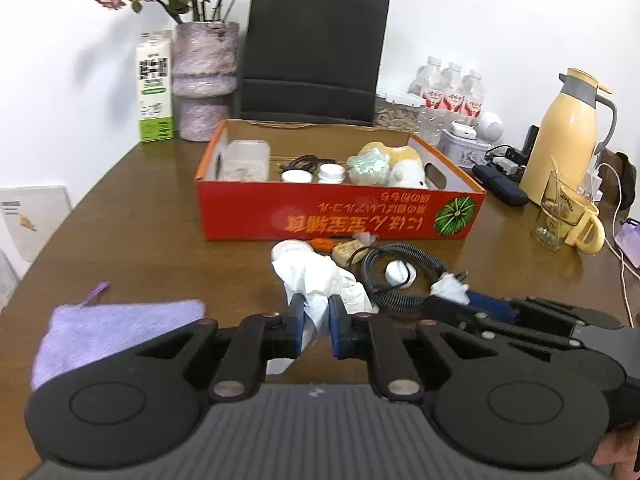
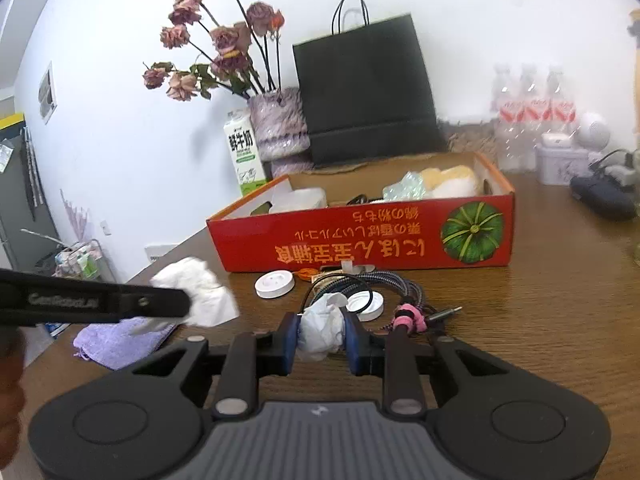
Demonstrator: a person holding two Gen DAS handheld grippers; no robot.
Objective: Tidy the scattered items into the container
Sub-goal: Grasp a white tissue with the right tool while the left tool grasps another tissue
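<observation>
My left gripper (image 1: 316,312) is shut on a crumpled white tissue (image 1: 312,276) held just above the wooden table (image 1: 160,240). In the right wrist view, my right gripper (image 2: 321,334) is shut on a smaller white tissue wad (image 2: 320,330). The left gripper (image 2: 184,305) reaches in from the left there with its tissue (image 2: 200,288). The red cardboard box (image 1: 340,216) stands behind and holds a clear tub, white jars, a cable and a plush toy. In front of it lie a braided cable (image 1: 404,276), two white round lids (image 2: 274,284) and a purple cloth (image 1: 116,324).
A yellow thermos jug (image 1: 568,136), a glass beaker (image 1: 554,216) and a yellow mug (image 1: 584,224) stand to the right. Behind the box are a black paper bag (image 1: 316,48), a vase (image 1: 204,80), a milk carton (image 1: 154,88) and water bottles (image 1: 452,88).
</observation>
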